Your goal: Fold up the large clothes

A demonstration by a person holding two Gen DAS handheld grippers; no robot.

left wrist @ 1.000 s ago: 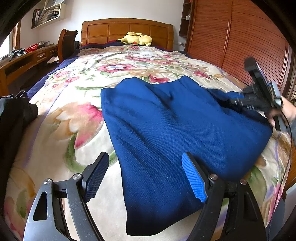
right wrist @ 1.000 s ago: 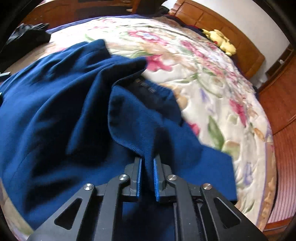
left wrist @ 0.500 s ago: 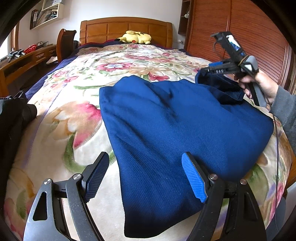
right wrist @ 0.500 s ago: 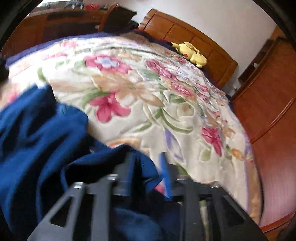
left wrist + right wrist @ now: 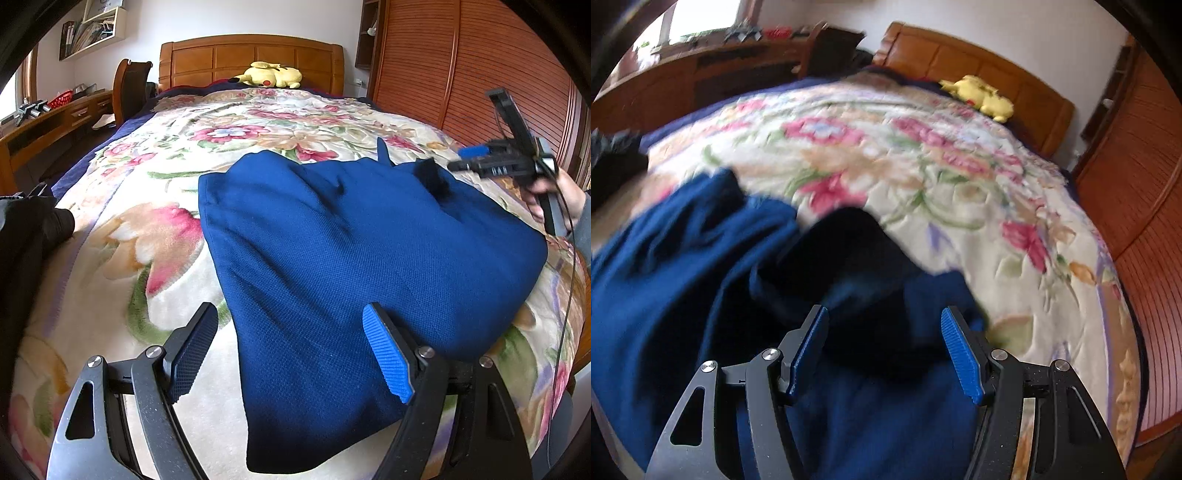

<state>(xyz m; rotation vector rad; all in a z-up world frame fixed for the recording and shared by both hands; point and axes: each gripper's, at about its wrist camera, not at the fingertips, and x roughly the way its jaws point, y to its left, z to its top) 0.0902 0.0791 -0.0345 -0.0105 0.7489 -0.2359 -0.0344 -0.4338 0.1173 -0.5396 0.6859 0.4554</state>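
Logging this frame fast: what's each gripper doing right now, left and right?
Left gripper: open, holding nothing, above the blue garment.
Right gripper: open, holding nothing, above the garment.

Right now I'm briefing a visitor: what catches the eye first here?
A big blue garment lies spread over the floral bedspread, filling the near bed. A yellow Pikachu plush rests by the wooden headboard. Both the left gripper and right gripper hang open above the cloth.
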